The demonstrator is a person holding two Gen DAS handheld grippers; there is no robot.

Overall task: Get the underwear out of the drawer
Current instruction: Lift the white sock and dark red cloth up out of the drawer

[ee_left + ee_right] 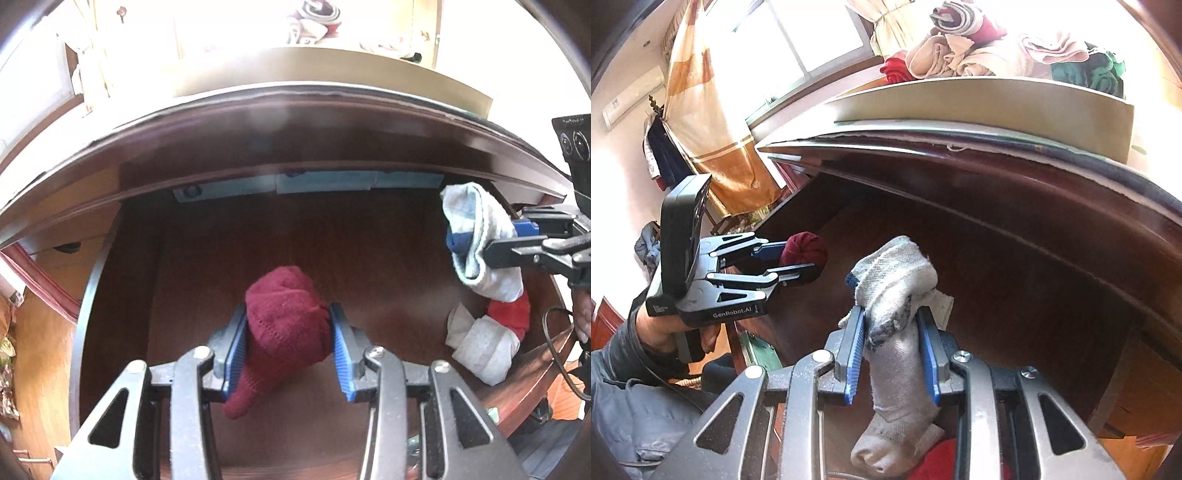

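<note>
Your left gripper [287,343] clamps a dark red rolled garment [286,325] over the middle of the drawer [221,240] floor. Your right gripper [892,350] pinches a grey-white bundle [897,295] above the drawer's right side, where 1 grey-and-red roll [487,339] lies.

Right gripper [892,350] clamps a grey sock bundle [897,295] above the open drawer [1034,258]; left gripper [798,258], at left, clamps a maroon bundle [807,249]
</note>
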